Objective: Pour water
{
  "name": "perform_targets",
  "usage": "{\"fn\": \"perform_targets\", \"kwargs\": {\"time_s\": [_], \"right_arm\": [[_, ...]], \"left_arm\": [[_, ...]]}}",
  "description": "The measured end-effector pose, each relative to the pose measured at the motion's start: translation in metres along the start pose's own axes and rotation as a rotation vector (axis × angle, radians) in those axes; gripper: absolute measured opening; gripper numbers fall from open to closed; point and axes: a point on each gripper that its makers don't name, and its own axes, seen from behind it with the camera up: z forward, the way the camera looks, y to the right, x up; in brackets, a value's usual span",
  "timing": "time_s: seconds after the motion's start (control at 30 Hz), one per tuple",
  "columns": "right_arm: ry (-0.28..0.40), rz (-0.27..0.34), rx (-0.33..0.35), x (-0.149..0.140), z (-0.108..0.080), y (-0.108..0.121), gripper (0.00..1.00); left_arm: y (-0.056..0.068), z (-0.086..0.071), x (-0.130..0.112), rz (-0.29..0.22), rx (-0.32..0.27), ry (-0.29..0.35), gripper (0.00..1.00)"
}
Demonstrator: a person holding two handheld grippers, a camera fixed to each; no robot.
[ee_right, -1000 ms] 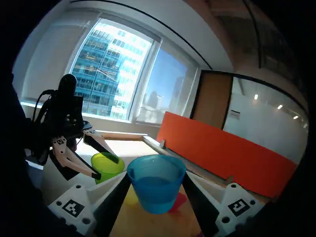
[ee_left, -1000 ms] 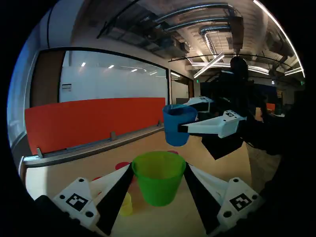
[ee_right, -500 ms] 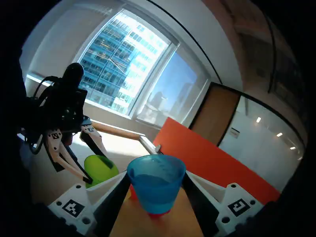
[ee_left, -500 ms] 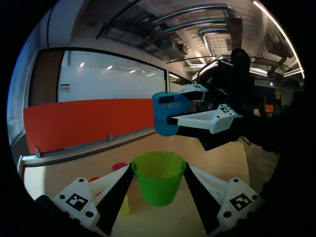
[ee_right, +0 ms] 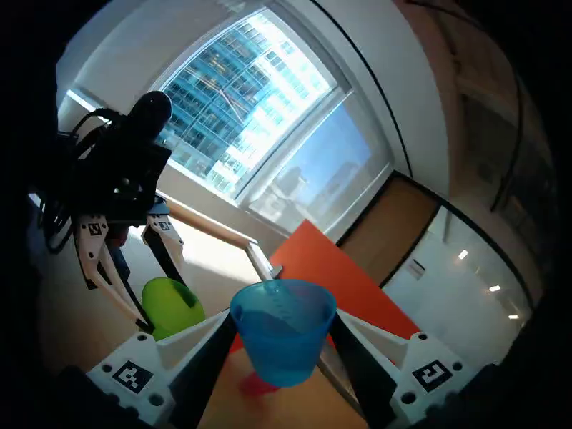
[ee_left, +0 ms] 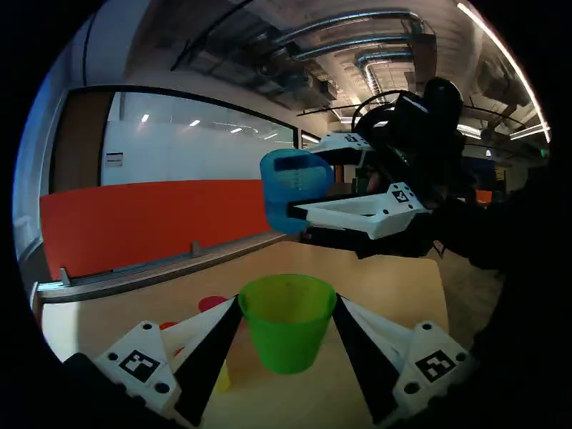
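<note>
My main worry is a spill. In the left gripper view the blue translucent plastic cup (ee_left: 292,189) hangs above the green plastic cup (ee_left: 287,322), but a little toward 11 o'clock from the green rim, not straight over it. If I tip it from here, I judge the water may fall past the rim onto the wooden surface (ee_left: 390,275), near the red discs (ee_left: 209,302) and the small yellow piece (ee_left: 223,375). A fast tilt could also throw water over the far wall of the green cup.

The left tool (ee_left: 286,306) is clamped on the green cup, one finger on each side, and the cup stands upright. The right tool (ee_right: 283,319) is clamped in the same way on the blue cup, which seems to have water inside. In the right gripper view the green cup lies at about 8 o'clock from the blue one, lower and apart, not touching.
</note>
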Motion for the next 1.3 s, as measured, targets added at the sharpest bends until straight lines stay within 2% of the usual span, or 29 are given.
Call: {"fn": "perform_targets", "kwargs": {"time_s": [0.57,1.3], "right_arm": [[-0.006,-0.165,-0.014,0.01,0.01,0.013,0.89],[-0.011,-0.317,-0.04,0.018,0.018,0.025,0.89]], "left_arm": [[0.005,0.003,0.004,0.002,-0.018,0.01,0.89],[0.012,0.009,0.007,0.003,-0.039,0.014,0.88]]}}
